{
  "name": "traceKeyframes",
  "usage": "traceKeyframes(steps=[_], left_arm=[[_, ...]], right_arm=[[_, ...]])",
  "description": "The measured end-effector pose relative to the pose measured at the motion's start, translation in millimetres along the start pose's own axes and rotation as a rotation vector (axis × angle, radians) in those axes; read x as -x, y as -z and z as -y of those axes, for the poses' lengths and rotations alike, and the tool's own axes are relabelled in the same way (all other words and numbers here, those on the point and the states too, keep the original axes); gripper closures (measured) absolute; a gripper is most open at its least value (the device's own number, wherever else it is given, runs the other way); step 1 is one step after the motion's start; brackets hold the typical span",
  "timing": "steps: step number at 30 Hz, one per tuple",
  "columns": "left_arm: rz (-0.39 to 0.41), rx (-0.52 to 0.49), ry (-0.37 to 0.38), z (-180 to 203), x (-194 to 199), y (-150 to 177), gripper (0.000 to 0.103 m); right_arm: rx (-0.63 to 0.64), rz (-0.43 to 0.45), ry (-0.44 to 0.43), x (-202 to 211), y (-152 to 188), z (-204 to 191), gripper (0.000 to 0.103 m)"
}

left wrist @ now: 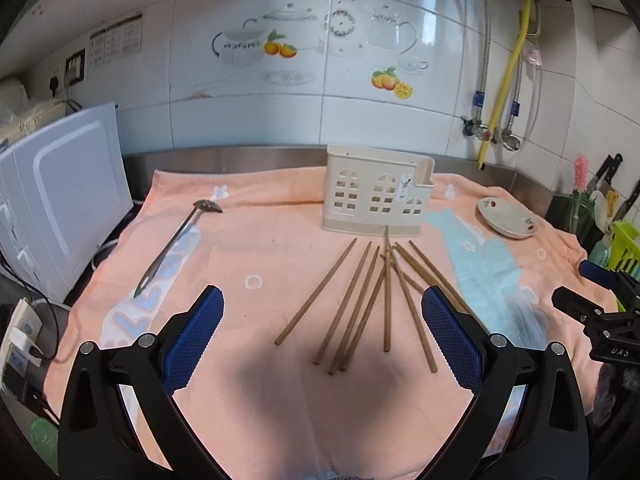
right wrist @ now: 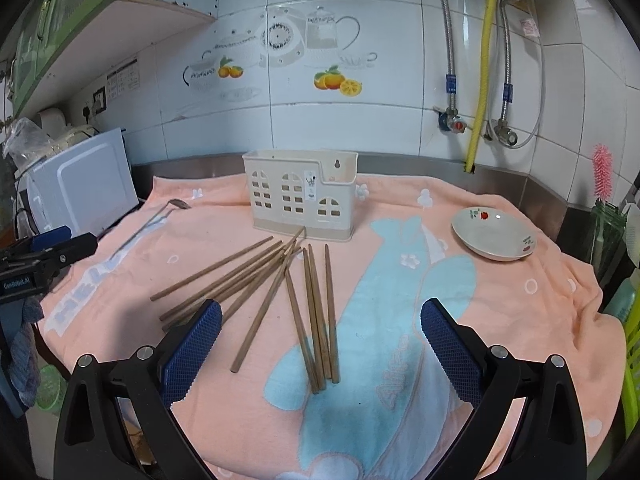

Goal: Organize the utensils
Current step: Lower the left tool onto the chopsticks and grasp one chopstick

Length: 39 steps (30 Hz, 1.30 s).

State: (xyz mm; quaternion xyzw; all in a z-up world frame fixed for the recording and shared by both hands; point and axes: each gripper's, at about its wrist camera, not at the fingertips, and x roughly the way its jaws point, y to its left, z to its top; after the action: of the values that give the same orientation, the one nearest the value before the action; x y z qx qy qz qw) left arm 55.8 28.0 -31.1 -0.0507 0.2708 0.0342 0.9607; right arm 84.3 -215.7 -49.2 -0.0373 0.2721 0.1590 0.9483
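Note:
Several wooden chopsticks [left wrist: 362, 304] [right wrist: 280, 292] lie fanned out on the peach towel, in front of a cream plastic utensil holder [left wrist: 376, 192] [right wrist: 300, 196] standing upright near the back. A metal spoon [left wrist: 178, 240] [right wrist: 154, 218] lies to the left on the towel. My left gripper [left wrist: 322, 320] hovers open just short of the chopsticks, nothing between its blue pads. My right gripper [right wrist: 320, 324] is open too, above the near ends of the chopsticks. Each gripper shows at the edge of the other's view.
A small white dish [left wrist: 508, 218] [right wrist: 494, 238] sits on the towel to the right. A white appliance [left wrist: 60, 196] stands at the left. Pipes and valves [right wrist: 476, 124] run down the tiled wall. A green rack [left wrist: 624, 248] and knives are at far right.

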Motion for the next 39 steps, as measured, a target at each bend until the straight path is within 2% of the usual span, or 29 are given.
traceKeyframes(steps=[6,8,12,15,17,21,25,29,39], left_arm=[[-0.044,-0.003,0.005,-11,-19,9,0.007],[-0.069,-0.006,0.019,-12,-26,12,0.015],[-0.107,-0.024,0.060,-6,-41,19,0.024],[-0.135,-0.038,0.093,4,-52,24,0.033],[-0.151,-0.046,0.120,11,-60,25,0.042],[-0.187,-0.078,0.172,31,-77,29,0.051],[-0.229,-0.088,0.231,46,-97,31,0.068],[-0.271,-0.092,0.264,59,-117,35,0.079],[-0.350,-0.089,0.231,68,-169,41,0.084]], right_arm=[[0.016,-0.034,0.005,-17,4,5,0.007],[0.016,-0.044,0.007,-23,4,8,0.007],[0.010,-0.065,0.012,-35,7,13,0.008],[-0.004,-0.083,0.015,-43,10,18,0.009],[-0.011,-0.089,0.016,-46,11,21,0.010],[-0.033,-0.097,0.020,-52,13,27,0.013],[-0.048,-0.099,0.027,-53,15,34,0.013],[-0.057,-0.100,0.026,-52,17,37,0.015],[-0.071,-0.121,0.002,-60,20,40,0.023]])
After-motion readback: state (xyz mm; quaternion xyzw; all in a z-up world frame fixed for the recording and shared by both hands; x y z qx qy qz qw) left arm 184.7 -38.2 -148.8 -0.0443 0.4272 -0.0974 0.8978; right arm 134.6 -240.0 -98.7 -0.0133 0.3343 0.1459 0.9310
